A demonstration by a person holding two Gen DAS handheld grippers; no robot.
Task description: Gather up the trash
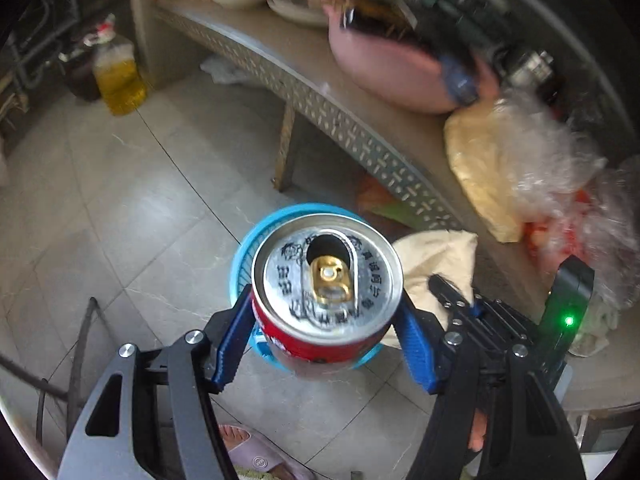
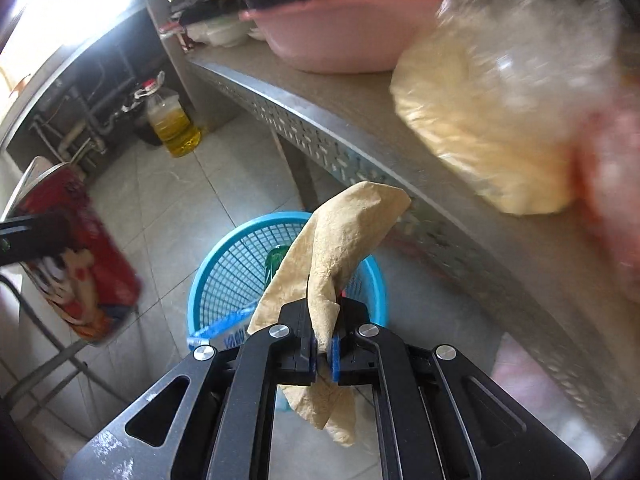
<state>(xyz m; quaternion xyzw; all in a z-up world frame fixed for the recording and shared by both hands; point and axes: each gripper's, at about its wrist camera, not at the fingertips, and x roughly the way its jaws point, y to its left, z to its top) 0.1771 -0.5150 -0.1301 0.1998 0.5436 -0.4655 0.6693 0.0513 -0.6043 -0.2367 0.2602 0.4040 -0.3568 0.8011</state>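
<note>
My left gripper (image 1: 326, 320) is shut on a red drink can (image 1: 326, 280), opened, top facing the camera, held above a blue mesh basket (image 1: 244, 248) on the floor. My right gripper (image 2: 324, 344) is shut on a crumpled tan paper napkin (image 2: 340, 240) and holds it over the same basket (image 2: 224, 272), which holds a green item and a blue-white wrapper. The can (image 2: 80, 264) shows at the left of the right wrist view. The napkin (image 1: 436, 264) and right gripper (image 1: 452, 296) show just right of the can in the left wrist view.
A metal table (image 2: 360, 148) runs along the right, bearing a pink basin (image 2: 340, 32), a plastic bag of yellow stuff (image 2: 492, 128) and dishes. An oil bottle (image 1: 118, 76) stands on the tiled floor by pipes. A pink slipper (image 1: 256, 456) lies near.
</note>
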